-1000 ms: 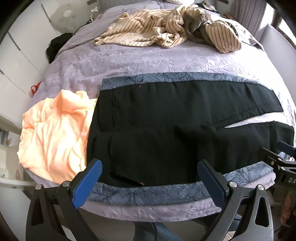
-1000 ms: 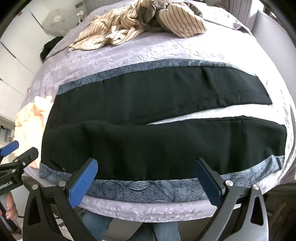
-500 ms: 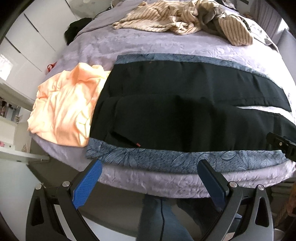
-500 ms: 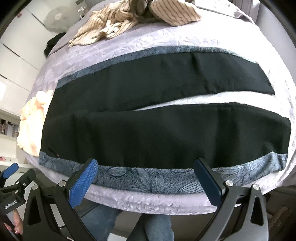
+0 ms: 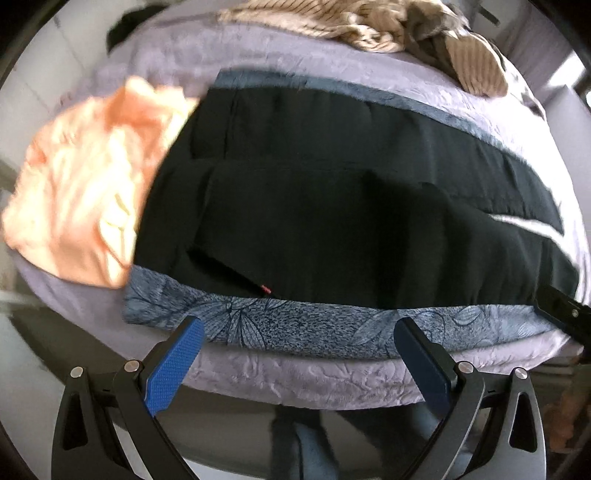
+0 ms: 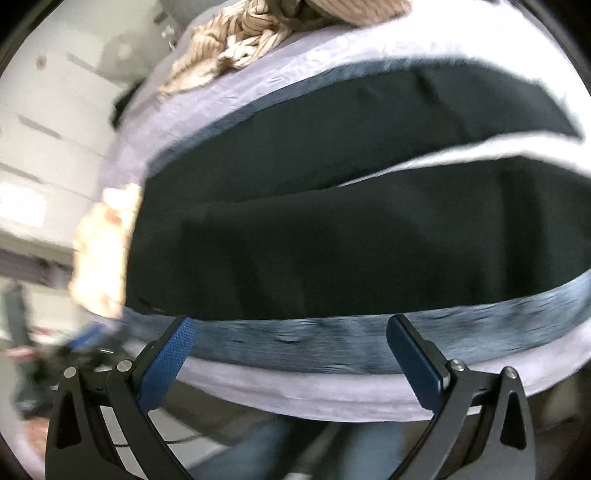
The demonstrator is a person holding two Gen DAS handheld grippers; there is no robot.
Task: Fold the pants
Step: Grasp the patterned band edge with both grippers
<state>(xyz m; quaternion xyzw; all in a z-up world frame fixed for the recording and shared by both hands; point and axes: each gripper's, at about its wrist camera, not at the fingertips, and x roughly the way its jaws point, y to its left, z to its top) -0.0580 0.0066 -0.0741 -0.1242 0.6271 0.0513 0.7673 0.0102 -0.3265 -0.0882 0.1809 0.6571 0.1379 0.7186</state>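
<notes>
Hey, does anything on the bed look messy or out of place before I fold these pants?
The black pants lie flat, legs slightly apart. An orange garment sits crumpled against their waist end, and striped clothes are heaped at the far side. Nothing looks spilled or damaged.

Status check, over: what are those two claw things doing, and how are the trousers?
Both grippers, left and right, jaws open, empty. Black fabric pants flat, unfolded. Crumpled orange garment touching waistband.

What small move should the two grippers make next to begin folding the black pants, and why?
Probably bring both forward to the near edge of the black pants. The left gripper and right gripper are both open and empty, short of the cloth, and the pants lie flat with the two legs apart.
</notes>
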